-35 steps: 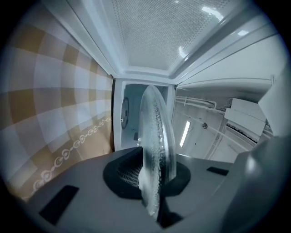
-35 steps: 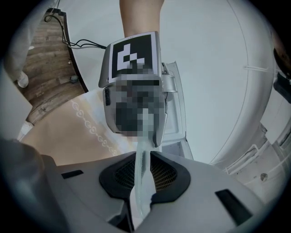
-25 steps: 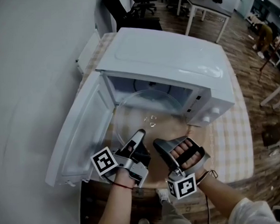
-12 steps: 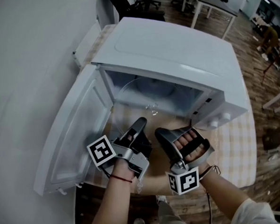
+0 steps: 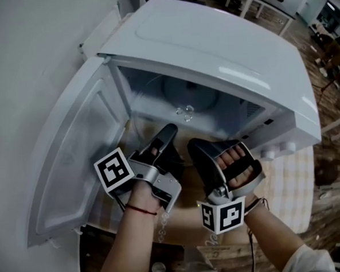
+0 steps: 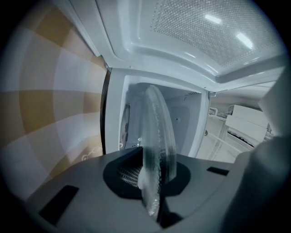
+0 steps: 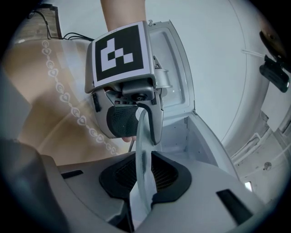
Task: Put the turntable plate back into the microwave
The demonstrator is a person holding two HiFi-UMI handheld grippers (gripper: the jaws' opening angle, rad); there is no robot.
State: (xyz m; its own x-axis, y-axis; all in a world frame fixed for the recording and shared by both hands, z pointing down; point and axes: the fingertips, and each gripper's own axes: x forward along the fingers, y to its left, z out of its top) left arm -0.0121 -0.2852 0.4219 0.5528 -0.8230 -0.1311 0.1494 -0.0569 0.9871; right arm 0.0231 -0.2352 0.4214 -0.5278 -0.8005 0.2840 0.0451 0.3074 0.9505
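**Door.** The microwave's door (image 5: 74,161) stands swung fully open, out to the left of the left tool (image 5: 165,135). Access to the cavity (image 5: 172,83) is unobstructed.

**Left tool.** The jaws are closed tight on the near rim of the turntable plate (image 6: 157,132), which shows edge-on between them in the left gripper view. The tool (image 6: 154,175) points into the opening. The glass runs ahead of it, past the door frame.

**Turntable plate.** This is clear glass, held by both tools at its near edge. Its centre (image 5: 184,111) lies just ahead of the two tool tips, under the front lip of the microwave (image 5: 210,38). Its far part is already inside the cavity. I cannot tell whether its underside touches the cavity floor.

**Right tool.** The right tool (image 5: 198,148) is close beside the left one. In the right gripper view its jaws (image 7: 141,182) are clamped on the same rim (image 7: 142,136), with the left tool (image 7: 125,109) gripping just beyond.

**Desk.** A checked cloth covers the desk (image 5: 287,177), below and to the right of the right tool.

**Progress.** In my judgement the task is well past half done, since the plate is lifted, carried and part-way entered. Four steps remain:
- Push the plate fully in.
- Lower it flat and centred on its seat.
- Open both tools.
- Draw them out.
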